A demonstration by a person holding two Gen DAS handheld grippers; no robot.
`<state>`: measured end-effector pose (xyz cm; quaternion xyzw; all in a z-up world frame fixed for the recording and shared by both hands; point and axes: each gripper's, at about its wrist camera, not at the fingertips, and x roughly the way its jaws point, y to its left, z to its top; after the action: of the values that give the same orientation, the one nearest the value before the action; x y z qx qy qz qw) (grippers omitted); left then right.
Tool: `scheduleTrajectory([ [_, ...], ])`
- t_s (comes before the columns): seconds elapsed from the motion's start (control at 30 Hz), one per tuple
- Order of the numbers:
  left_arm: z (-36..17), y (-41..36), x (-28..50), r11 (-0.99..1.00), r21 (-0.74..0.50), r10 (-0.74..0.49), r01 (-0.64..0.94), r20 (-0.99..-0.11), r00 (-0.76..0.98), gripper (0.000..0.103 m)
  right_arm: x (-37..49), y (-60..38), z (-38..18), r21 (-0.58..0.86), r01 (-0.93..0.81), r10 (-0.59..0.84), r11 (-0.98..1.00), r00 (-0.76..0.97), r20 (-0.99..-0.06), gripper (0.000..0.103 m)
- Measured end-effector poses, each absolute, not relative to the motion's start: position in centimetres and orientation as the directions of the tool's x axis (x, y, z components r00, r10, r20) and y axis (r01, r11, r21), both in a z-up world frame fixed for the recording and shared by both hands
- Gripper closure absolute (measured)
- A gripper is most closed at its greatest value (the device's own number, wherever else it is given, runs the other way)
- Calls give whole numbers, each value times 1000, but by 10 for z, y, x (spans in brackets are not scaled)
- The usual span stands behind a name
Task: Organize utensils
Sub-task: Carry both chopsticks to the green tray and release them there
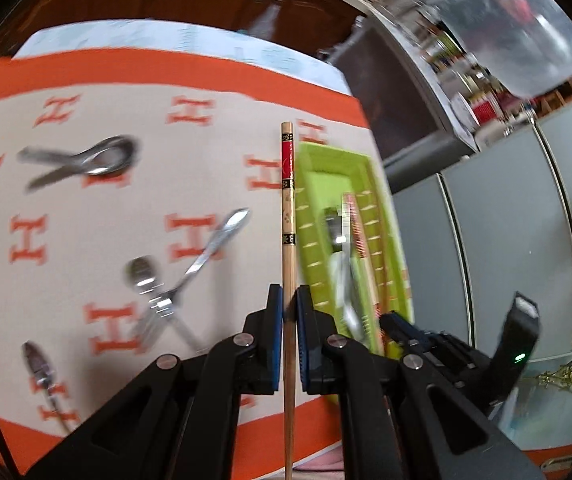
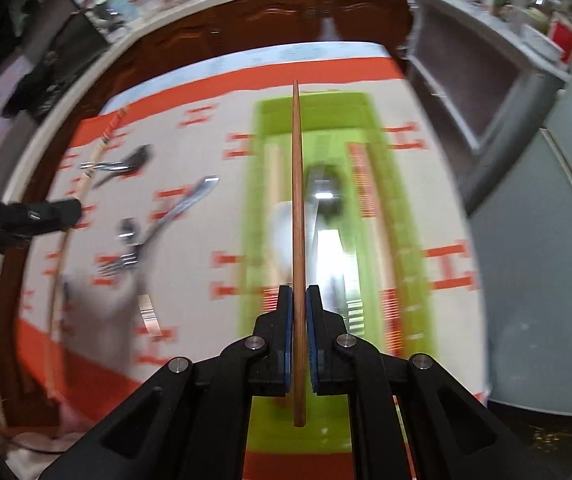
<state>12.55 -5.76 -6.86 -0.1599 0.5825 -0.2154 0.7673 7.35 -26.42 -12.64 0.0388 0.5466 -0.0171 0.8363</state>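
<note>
A patterned chopstick (image 1: 288,216) is clamped in the closed jaws of the left gripper (image 1: 289,312) just beside the left rim of a green slotted tray (image 1: 389,240) near the tabletop's (image 1: 86,208) right edge. A plain wooden chopstick (image 2: 297,220) is pinched in the right gripper (image 2: 298,312) above the tray, where a spoon (image 2: 325,192) and chopsticks are blurred. Open cloth is seen left of the tray, with 2 ladle-type spoons (image 1: 98,156), a fork (image 1: 190,276) and smaller spoons scattered there.
</note>
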Motion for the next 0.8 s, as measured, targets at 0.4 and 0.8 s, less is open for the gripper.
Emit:
scheduleTrajectory([
  [0.4, -95, -178, 154, 886, -429, -455, 175, -877, 154, 99, 69, -310, -147, 34, 137, -24, 990, 397, -917, 97],
  [0.8, -127, -204, 150, 911, -374, -395, 174, -912, 106, 89, 32, -345, -112, 155, 241, 20, 958, 483, -875, 88],
])
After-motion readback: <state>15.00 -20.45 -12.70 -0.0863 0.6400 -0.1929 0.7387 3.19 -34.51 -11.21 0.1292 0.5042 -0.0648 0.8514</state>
